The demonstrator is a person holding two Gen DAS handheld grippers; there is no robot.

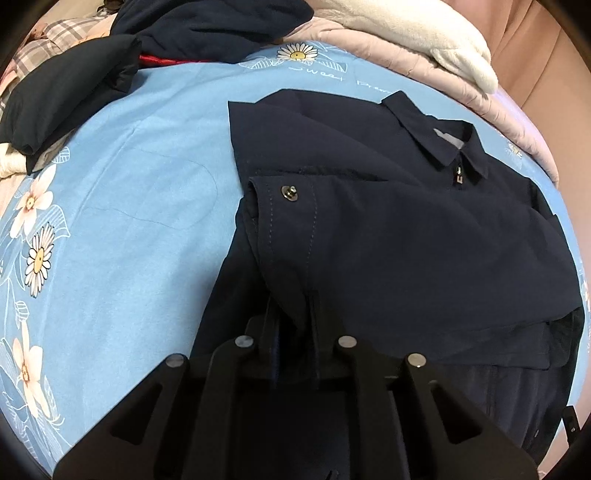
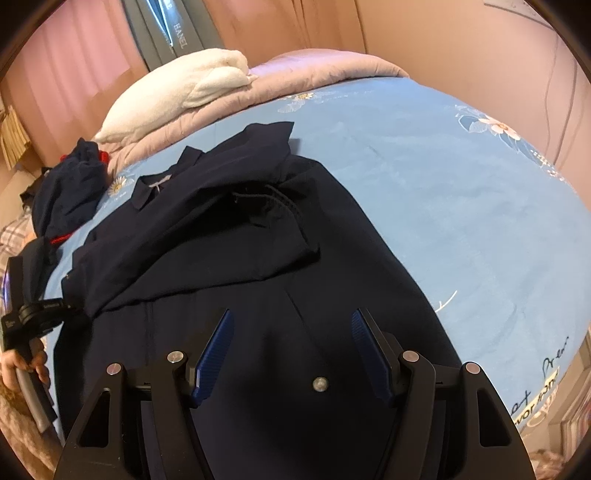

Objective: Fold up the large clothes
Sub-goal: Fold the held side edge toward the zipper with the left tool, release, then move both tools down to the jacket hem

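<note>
A dark navy jacket (image 1: 388, 229) with a collar (image 1: 432, 133) and zip lies on the blue flowered bedsheet (image 1: 129, 221). My left gripper (image 1: 293, 314) is shut on the jacket's sleeve cuff (image 1: 291, 206), which has a metal snap and lies folded across the body. In the right wrist view the jacket (image 2: 258, 258) spreads under my right gripper (image 2: 291, 343). That gripper is open, its blue pads (image 2: 218, 347) apart just above the lower part of the jacket, holding nothing. The left gripper (image 2: 40, 314) and the hand holding it show at the left edge.
A pile of other dark clothes (image 1: 110, 55) with a red trim lies at the far left of the bed. A white fluffy blanket (image 1: 424, 33) and a pink quilt (image 1: 369, 48) lie at the head. Curtains and a wall stand behind (image 2: 443, 44).
</note>
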